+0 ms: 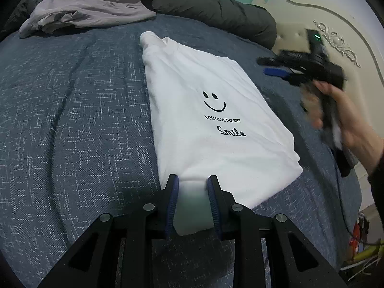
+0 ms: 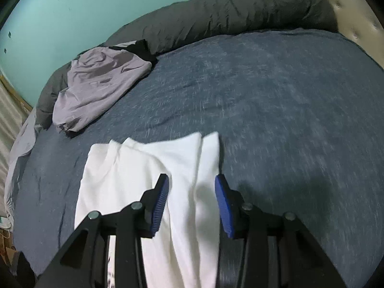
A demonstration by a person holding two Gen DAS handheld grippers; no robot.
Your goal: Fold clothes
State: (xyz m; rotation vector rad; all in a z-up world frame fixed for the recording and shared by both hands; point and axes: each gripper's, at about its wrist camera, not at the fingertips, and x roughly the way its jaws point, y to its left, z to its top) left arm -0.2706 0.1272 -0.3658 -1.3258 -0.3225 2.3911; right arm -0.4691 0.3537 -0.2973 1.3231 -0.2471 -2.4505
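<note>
A white T-shirt with a black smiley and the word "Smile" lies folded into a long strip on the blue bedspread. My left gripper is shut on the shirt's near edge, with a wad of white cloth pinched between its blue pads. To the shirt's right, a hand holds my right gripper above the bed, blurred. In the right wrist view the right gripper is open above the white T-shirt. Its pads stand wide apart and touch no cloth.
A crumpled lilac garment lies at the bed's far left. A dark grey duvet is bunched along the far edge. A cream headboard stands on the right, with clutter on the floor below it.
</note>
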